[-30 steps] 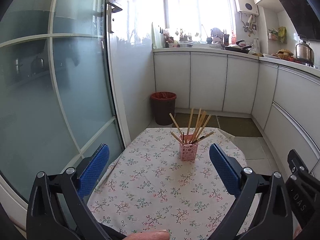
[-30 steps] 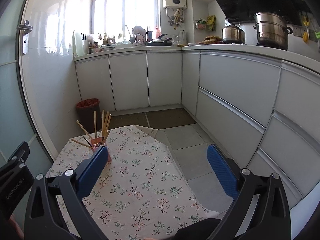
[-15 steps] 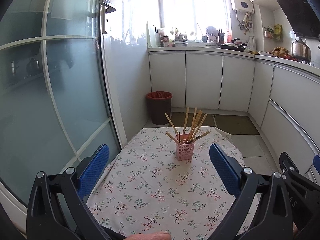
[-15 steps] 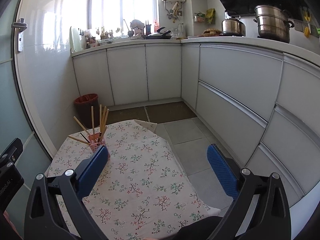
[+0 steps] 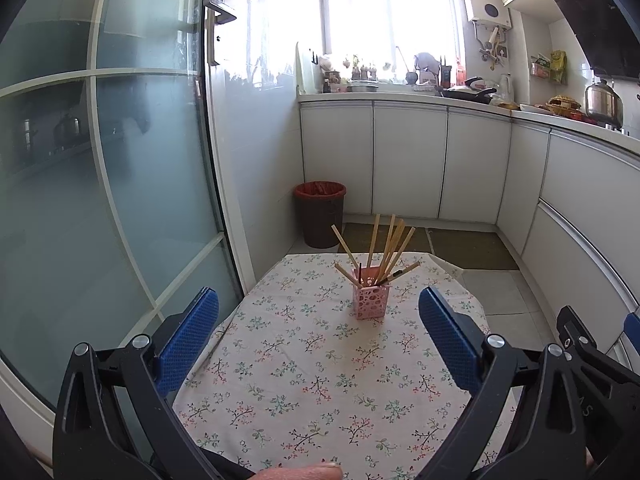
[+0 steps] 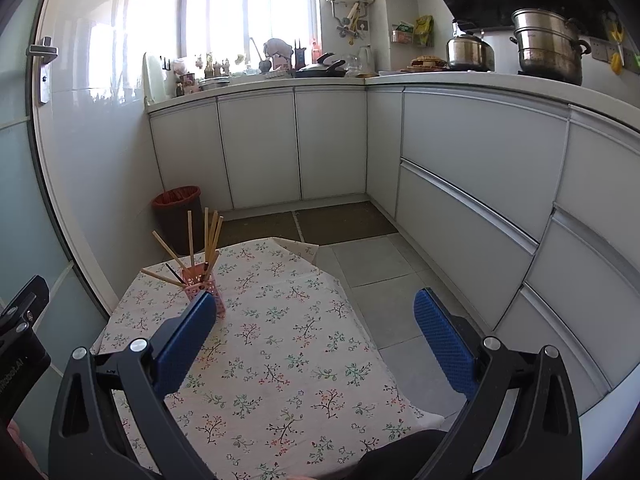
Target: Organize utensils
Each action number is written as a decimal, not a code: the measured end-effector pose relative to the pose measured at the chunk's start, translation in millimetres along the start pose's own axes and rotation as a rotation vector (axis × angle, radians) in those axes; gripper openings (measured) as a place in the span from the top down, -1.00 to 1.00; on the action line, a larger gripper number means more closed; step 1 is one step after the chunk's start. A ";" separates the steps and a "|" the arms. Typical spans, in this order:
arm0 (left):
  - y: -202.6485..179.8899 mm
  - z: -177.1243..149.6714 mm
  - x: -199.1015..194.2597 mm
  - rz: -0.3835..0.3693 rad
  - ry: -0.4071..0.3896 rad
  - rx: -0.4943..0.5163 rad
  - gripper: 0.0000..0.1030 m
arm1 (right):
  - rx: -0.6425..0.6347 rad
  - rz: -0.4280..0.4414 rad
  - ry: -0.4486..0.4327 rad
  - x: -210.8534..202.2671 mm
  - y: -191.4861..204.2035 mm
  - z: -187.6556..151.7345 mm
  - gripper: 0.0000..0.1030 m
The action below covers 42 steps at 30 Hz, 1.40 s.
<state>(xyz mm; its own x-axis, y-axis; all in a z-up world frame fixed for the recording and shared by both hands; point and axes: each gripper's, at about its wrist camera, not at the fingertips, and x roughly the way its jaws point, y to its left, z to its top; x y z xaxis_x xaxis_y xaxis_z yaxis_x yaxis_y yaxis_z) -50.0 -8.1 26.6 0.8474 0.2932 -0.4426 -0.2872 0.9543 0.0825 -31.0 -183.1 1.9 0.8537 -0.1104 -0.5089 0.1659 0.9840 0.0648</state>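
Both tongs have pulled back above floral tablecloth, white cabinets beyond.

Wooden chopsticks splay from an upright pink perforated holder, apparently with a dark utensil.

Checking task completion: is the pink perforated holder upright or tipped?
Upright: the pink perforated holder stands on the floral tablecloth, wooden chopsticks fanning out its top.
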 end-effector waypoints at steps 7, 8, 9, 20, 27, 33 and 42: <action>0.4 0.4 1.9 -0.003 0.006 0.002 -0.86 | 0.008 0.008 0.009 0.3 -1.5 -0.1 -0.87; 0.3 0.4 2.2 -0.004 0.007 0.003 -0.86 | 0.007 0.008 0.010 0.4 -1.3 -0.3 -0.87; 0.3 0.3 2.5 -0.004 0.008 0.003 -0.86 | 0.008 0.009 0.010 0.3 -1.4 -0.3 -0.87; 0.4 -2.8 8.4 0.011 0.019 0.024 -0.86 | 0.010 0.017 0.019 1.7 -3.0 -1.2 -0.87; -1.1 -3.9 8.7 -0.001 0.026 0.041 -0.86 | 0.009 0.020 0.025 2.5 -3.9 -0.7 -0.87; 3.0 -2.6 5.9 -0.013 0.010 0.013 -0.86 | 0.014 0.021 0.026 2.6 -6.2 0.6 -0.87; -2.4 -2.4 -0.9 -0.044 -0.023 0.029 -0.67 | 0.025 0.028 0.042 5.6 -8.0 -1.6 -0.87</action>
<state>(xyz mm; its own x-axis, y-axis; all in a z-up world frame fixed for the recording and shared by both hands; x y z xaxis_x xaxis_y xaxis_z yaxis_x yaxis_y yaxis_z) -51.2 -10.8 24.6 0.8689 0.2522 -0.4259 -0.2370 0.9674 0.0894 -28.3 -191.4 -2.9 0.8369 -0.0760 -0.5420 0.1546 0.9828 0.1009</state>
